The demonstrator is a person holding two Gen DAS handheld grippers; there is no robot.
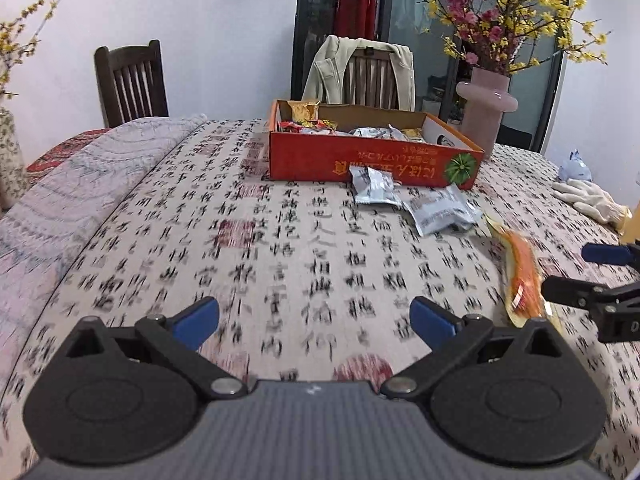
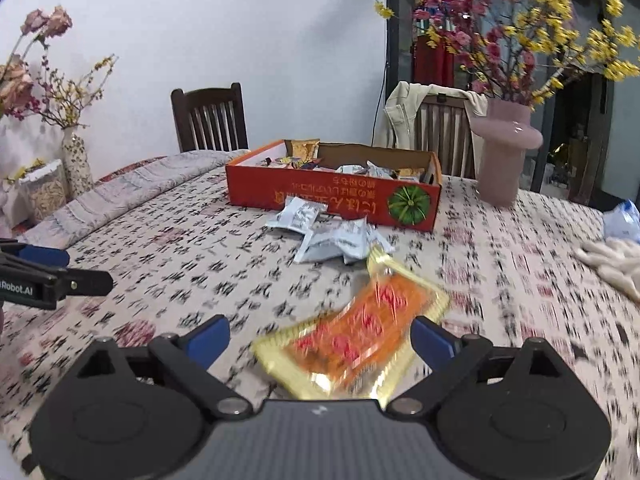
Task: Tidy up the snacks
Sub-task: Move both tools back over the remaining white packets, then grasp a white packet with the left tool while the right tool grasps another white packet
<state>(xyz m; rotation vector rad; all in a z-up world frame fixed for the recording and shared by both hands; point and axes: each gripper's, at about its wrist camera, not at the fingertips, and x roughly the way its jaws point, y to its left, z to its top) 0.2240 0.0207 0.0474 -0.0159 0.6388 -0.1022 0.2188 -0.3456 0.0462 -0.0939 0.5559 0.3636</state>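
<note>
We see the box (image 2: 332, 196) toward the far side of the table (image 2: 180, 240), with snack packets (image 2: 352, 170) inside it and two packets (image 2: 320, 232) lying on the cloth just before its front wall. Nearer to us than those lies a flat snack pouch (image 2: 356, 336), between the fingers of our right gripper (image 2: 320, 340). Behind the box stand two chairs (image 2: 210, 118), a vase (image 2: 504, 152) sits at its right, and gloves (image 2: 612, 260) lie at the table's right edge.

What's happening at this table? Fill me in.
A person with a gripper in each hand is sorting snacks into the red box. The right gripper is open around an orange and gold packet on the tablecloth, not yet clamped. The left gripper is open and empty. Two silver packets lie in front of the box.
</note>
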